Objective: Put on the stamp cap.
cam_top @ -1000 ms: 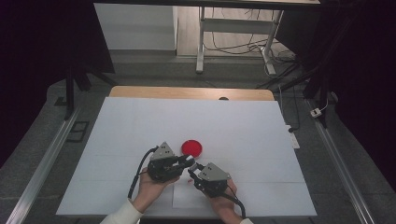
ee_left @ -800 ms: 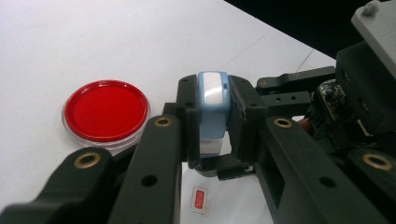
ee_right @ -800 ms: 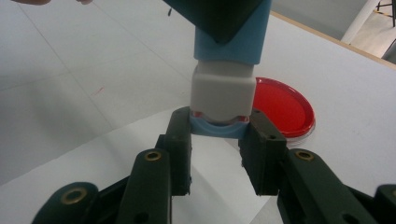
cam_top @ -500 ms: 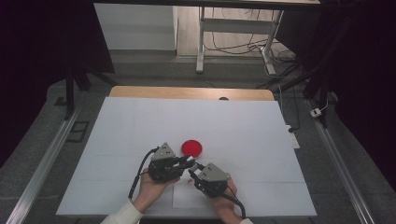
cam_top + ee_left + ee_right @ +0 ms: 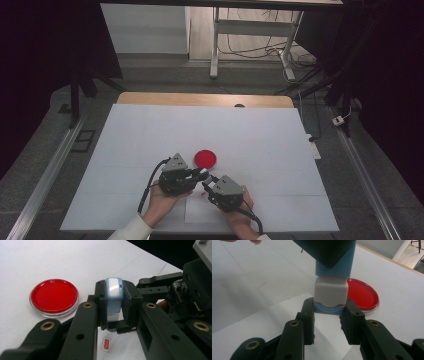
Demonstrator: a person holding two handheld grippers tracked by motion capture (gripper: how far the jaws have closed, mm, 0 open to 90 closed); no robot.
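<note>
At the near edge of a white table [image 5: 260, 135], a person holds 2 grippers nose to nose, both gripping one small blue-and-grey block [image 5: 113, 298]. The left gripper [image 5: 196, 175] has its jaws clamped on the block's blue upper part, one black pad pressed to each side, as the left gripper view shows. The right gripper [image 5: 209, 186] has its jaws closed on the block's lower blue end, just under the grey section; in the right gripper view the block [image 5: 332, 287] stands upright between the 2 pads, its top hidden by the dark body of the other gripper.

The block hangs between the 2 tools, above a white sheet [image 5: 284, 315] lying on the table. A small label with a red mark [image 5: 106, 344] lies flat on the table below the left gripper's jaws.

A red dish [image 5: 205, 158] with a clear rim sits on the table just beyond the grippers, near them but apart from both. In the left gripper view the dish [image 5: 53, 296] lies to the left of the jaws; in the right gripper view it [image 5: 362, 293] shows behind the block, partly covered by it.

In the high view, the left hand [image 5: 162, 202] and right hand [image 5: 240, 220] come in from the bottom edge, a cable trailing from each gripper.
</note>
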